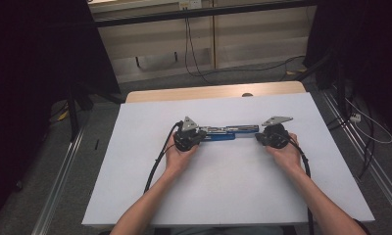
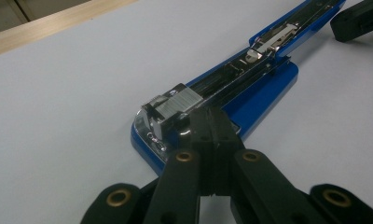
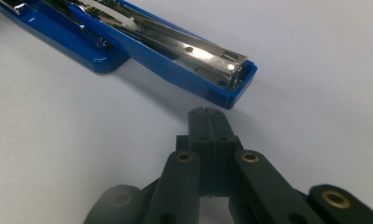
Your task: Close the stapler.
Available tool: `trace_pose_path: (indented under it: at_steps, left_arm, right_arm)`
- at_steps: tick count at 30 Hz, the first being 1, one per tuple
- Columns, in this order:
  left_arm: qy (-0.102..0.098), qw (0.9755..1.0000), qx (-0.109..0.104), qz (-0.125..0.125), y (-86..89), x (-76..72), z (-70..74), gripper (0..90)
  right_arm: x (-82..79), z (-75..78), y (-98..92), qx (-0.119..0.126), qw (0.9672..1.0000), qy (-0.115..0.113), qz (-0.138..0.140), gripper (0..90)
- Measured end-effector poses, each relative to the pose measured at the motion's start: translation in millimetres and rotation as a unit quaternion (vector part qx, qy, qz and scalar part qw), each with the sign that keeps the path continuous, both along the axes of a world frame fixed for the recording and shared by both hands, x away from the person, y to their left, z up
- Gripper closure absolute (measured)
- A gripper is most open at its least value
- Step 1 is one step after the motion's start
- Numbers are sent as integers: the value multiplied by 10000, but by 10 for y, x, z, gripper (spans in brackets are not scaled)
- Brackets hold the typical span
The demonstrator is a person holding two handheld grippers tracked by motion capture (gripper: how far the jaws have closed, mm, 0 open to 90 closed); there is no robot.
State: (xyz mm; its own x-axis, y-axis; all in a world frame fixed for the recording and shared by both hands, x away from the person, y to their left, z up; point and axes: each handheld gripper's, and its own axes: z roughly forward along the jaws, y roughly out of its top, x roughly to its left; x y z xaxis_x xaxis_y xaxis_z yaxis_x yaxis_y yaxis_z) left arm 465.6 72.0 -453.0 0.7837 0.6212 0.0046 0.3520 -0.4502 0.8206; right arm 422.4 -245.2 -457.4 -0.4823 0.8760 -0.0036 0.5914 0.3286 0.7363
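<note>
A blue stapler [image 1: 227,133] lies swung open and flat along the middle of the white table top [image 1: 223,196]. In the left gripper view the stapler [image 2: 261,88] shows its metal staple channel and a silver block at its near end. My left gripper [image 2: 211,122] is shut, its tips resting right against that near end with nothing between them. The right gripper [image 3: 208,115] is also shut and empty, a short gap from the blue tip of the stapler's [image 3: 175,56] other arm. From above, the left gripper [image 1: 200,135] and right gripper [image 1: 259,137] flank the stapler.
The white sheet covers a wooden table whose far edge [image 1: 208,92] shows. Cables [image 1: 157,161] trail from both grippers toward the person. Dark curtains, floor cables and metal rails surround the table.
</note>
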Motion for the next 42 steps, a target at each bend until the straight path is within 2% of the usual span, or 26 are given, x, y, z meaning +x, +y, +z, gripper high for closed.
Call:
trace_pose_path:
  at_steps: [21,25,42]
  left_arm:
    - [5,10000,-19,-10,6,4,-3,900]
    - [-5,10000,-3,-15,5,3,-2,900]
    - [-10,10000,-16,-6,0,-4,-4,900]
  right_arm:
    - [25,-15,34,29,9999,-107,-58,900]
    - [23,-10,30,112,9998,-159,-80,900]
    - [20,-1,28,177,9994,-284,-84,900]
